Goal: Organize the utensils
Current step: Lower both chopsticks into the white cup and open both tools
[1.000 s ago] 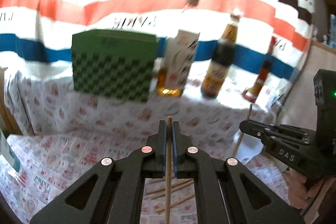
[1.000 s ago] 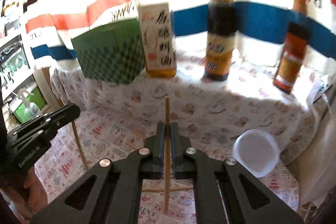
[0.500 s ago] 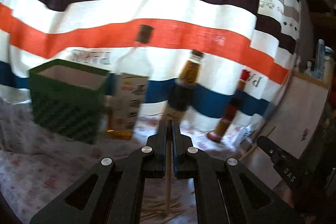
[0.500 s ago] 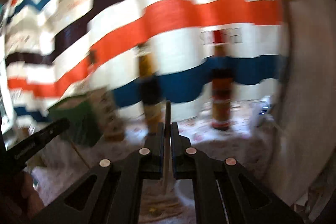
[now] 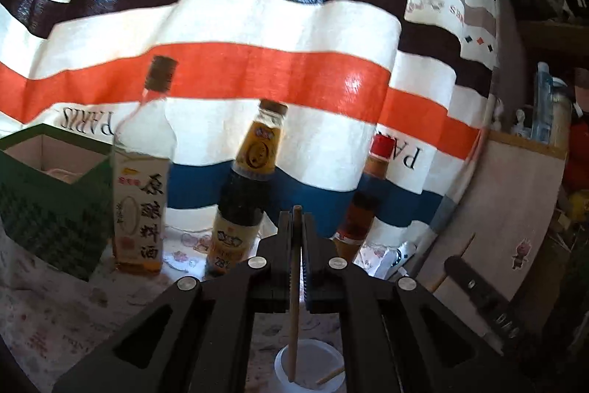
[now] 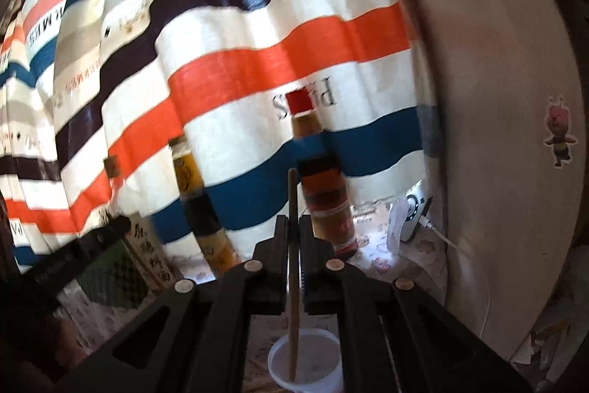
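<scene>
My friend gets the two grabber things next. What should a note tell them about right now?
Left tool: shut on a thin wooden chopstick, lower end over the white translucent plastic cup.
Right tool: shut on another wooden chopstick, lower end seen against the same cup.
In the left view, a second stick end shows in the cup's mouth, probably the right tool's.
Done: one chopstick picked up in each tool and brought to the cup.
Left: let both go into the cup. More chopsticks may remain on the table, but none show now.
Behind: a green checked box and three bottles.
</scene>
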Motion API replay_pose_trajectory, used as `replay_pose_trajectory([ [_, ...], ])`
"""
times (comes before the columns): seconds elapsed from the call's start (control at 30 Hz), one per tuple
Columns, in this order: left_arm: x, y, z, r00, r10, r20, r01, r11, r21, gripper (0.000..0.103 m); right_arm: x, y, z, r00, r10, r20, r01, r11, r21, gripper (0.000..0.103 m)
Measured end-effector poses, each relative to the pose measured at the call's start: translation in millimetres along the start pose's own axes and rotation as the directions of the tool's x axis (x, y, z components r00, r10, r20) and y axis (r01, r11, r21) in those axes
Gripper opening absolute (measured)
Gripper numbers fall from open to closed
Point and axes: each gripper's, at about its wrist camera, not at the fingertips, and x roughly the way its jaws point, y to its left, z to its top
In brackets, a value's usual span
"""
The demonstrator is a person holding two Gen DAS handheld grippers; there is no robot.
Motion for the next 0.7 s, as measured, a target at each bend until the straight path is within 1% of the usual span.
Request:
replay_pose_trajectory([
  [0.03,2.0,0.1,-2.7,1.0,-0.005,-0.001,0.005,1.0,0.004,0.004,0.1,-2.7,0.0,1.0,0.004,0.008,-0.004,1.0,0.011,0.005],
  [0.07,2.6,0.2,-5.0,1.0,0.006,0.01,-0.006,1.0,0.012,0.004,1.0,-3.9,-0.2,1.0,-0.003,0.009,0.002,1.0,0.016,0.005],
  [0.1,2.4,1.7,-6.5,1.0,0.018,0.025,-0.019,1.0,0.012,0.004,5.5,-5.2,-1.4,1.0,-0.022,-0.007,0.023,1.0,0.018,0.005],
  [0.17,4.3,7.3,-7.2,0.999,0.011,0.033,-0.011,1.0,-0.014,0.004,16.7,-5.3,-4.9,0.998,-0.035,-0.053,0.036,0.999,0.012,0.005],
  [0.27,8.1,17.3,-5.4,1.0,0.0,0.028,0.002,0.997,-0.076,0.004,32.9,-8.1,-12.2,0.992,-0.052,-0.116,0.054,0.998,0.017,0.005],
  [0.33,11.2,20.3,-5.2,1.0,-0.002,0.027,0.004,0.995,-0.099,0.004,43.7,-10.8,-16.9,0.985,-0.043,-0.168,0.047,0.999,0.02,0.005],
  [0.37,12.6,20.4,-5.4,1.0,-0.011,0.026,0.014,0.995,-0.099,0.004,48.1,-12.6,-19.1,0.98,-0.041,-0.194,0.047,0.999,0.024,0.005],
  [0.47,15.3,15.8,-9.2,0.999,-0.038,0.026,0.039,0.997,-0.061,0.004,62.1,-16.4,-25.3,0.953,-0.042,-0.3,0.05,0.999,0.021,0.005],
  [0.53,17.6,11.6,-13.8,0.999,-0.028,0.018,0.029,0.999,-0.026,0.004,65.5,-14.9,-27.8,0.939,-0.05,-0.341,0.054,0.999,0.002,0.005],
  [0.57,19.1,10.4,-17.1,1.0,-0.018,0.014,0.019,1.0,-0.014,0.004,66.6,-13.1,-29.0,0.931,-0.038,-0.362,0.037,0.999,-0.009,0.005],
  [0.6,21.2,10.5,-20.0,1.0,-0.015,0.004,0.015,1.0,-0.009,0.004,67.7,-12.5,-30.0,0.929,-0.02,-0.368,0.019,1.0,-0.006,0.005],
  [0.7,30.6,14.9,-29.6,0.999,-0.01,-0.041,0.009,1.0,-0.016,0.004,72.5,-12.8,-33.9,0.917,0.033,-0.398,-0.024,0.999,0.027,0.005],
])
